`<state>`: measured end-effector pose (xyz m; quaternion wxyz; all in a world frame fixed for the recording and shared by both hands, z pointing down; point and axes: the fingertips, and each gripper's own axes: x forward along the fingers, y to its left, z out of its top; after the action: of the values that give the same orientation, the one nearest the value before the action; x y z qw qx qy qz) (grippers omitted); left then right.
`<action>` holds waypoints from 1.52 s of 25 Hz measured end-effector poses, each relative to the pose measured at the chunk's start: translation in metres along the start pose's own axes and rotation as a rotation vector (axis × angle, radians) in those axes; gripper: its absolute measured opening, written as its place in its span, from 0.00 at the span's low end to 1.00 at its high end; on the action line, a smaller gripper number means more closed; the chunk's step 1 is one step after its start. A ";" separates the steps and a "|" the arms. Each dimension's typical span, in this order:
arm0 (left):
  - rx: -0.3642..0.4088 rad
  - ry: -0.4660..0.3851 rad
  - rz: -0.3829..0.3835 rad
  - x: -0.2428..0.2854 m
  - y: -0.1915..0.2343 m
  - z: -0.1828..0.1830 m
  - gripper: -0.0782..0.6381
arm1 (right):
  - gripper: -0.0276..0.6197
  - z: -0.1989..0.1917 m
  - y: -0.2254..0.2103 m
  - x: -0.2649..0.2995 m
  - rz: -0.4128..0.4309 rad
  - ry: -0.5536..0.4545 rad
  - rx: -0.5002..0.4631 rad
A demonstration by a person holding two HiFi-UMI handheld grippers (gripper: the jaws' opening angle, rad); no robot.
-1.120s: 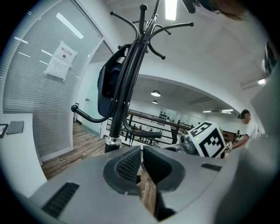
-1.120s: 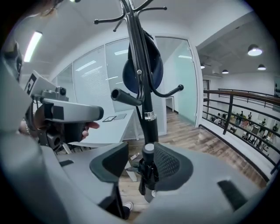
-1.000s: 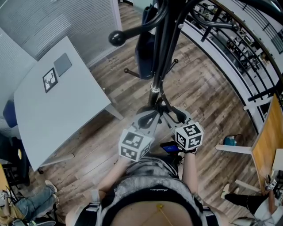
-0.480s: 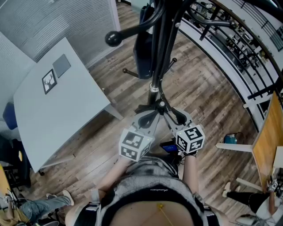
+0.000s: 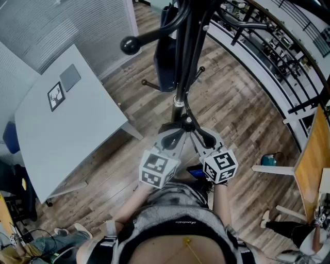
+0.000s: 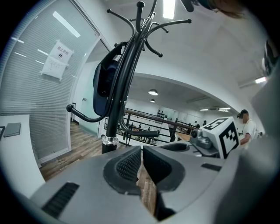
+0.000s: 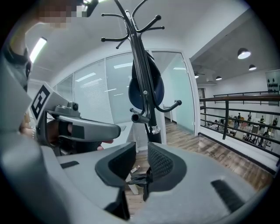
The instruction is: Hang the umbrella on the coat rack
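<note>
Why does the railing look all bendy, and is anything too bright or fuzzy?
Head view: the wide lens bows the straight railing into a curve. Left gripper view: the ceiling light glares plain white, and the picture's corners go black in a round border. Right gripper view: the coat rack is sharp but looks stretched and leaning.

A wooden plank floor carries a white table beside a glass wall with blinds. A black railing curves opposite. Round ceiling lamps are lit.
</note>
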<state>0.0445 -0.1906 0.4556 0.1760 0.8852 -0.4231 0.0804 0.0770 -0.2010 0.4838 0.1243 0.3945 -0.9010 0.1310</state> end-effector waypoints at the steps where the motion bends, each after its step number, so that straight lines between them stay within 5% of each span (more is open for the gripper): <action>1: -0.001 0.002 -0.002 0.001 0.000 0.000 0.13 | 0.16 0.000 0.001 0.000 -0.004 0.000 -0.007; 25: 0.038 0.044 -0.085 0.006 -0.016 -0.007 0.13 | 0.05 0.013 0.016 -0.022 -0.056 -0.022 -0.086; 38: 0.058 -0.009 -0.152 -0.001 -0.030 0.012 0.13 | 0.04 0.044 0.030 -0.036 -0.048 -0.111 -0.123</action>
<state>0.0671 -0.1768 0.4365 0.1542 0.9198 -0.3530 0.0752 0.0731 -0.1714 0.4266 0.1014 0.4142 -0.9031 0.0505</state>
